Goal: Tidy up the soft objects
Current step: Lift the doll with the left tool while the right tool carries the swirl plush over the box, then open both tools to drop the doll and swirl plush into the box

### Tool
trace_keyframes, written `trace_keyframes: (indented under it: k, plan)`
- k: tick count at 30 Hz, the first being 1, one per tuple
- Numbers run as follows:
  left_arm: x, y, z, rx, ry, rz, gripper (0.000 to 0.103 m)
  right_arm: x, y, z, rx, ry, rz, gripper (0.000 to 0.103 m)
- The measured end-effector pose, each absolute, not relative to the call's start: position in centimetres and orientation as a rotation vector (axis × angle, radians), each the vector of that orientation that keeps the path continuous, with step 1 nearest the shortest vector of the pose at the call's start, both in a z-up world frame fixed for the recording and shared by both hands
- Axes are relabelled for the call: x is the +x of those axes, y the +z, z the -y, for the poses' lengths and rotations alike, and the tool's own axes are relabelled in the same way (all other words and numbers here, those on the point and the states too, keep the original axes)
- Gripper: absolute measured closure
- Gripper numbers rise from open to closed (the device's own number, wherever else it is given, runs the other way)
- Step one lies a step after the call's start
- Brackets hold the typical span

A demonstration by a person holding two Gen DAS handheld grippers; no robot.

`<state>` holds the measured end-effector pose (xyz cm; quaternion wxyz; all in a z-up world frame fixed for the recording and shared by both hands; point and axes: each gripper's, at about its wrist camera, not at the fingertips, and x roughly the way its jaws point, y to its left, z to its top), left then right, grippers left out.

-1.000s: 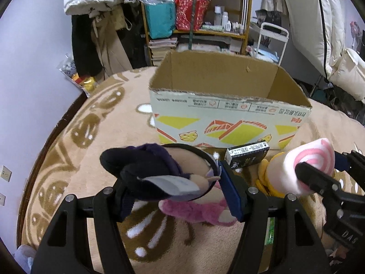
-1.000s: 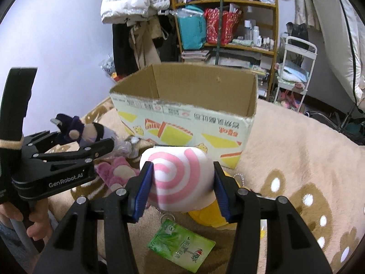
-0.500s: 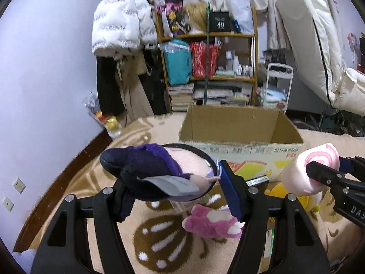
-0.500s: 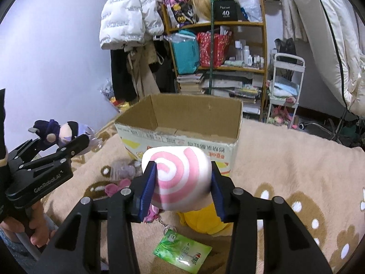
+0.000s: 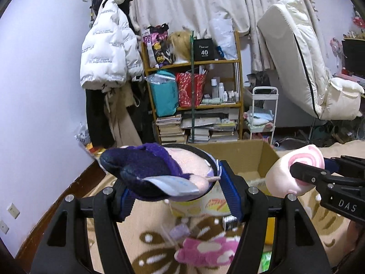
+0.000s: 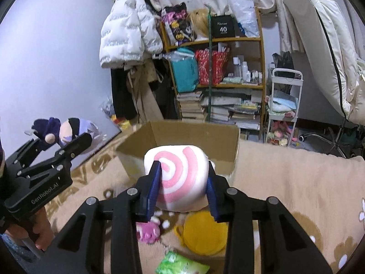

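Claws (image 5: 173, 183) (image 6: 182, 188) around plush toys (image 5: 155, 171) (image 6: 180, 178).

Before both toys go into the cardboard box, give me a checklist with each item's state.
1. Left gripper shut on the purple doll: ok.
2. Right gripper shut on the pink swirl plush: ok.
3. Cardboard box open at the top: ok.
4. Room inside the box: cannot tell, its floor is hidden.
5. Toys directly over the opening: cannot tell.
6. Pink plush left on the blanket: not ok.
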<state>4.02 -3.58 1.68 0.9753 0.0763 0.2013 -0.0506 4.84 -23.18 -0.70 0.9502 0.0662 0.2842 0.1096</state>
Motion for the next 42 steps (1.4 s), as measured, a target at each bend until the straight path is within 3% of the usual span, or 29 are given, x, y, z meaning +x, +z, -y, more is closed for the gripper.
trace_keyframes:
  k: [15,42]
  plan:
    - [9.0,2.4,4.5,0.168,-0.108,-0.397,0.037,9.8,0.1,24.5,0.158,0.200,-0.531,0.064]
    - [15.0,-4.1,7.1,0.211,-0.182,-0.605,0.037,14.3,-4.3,25.5,0.184,0.212,-0.642,0.055]
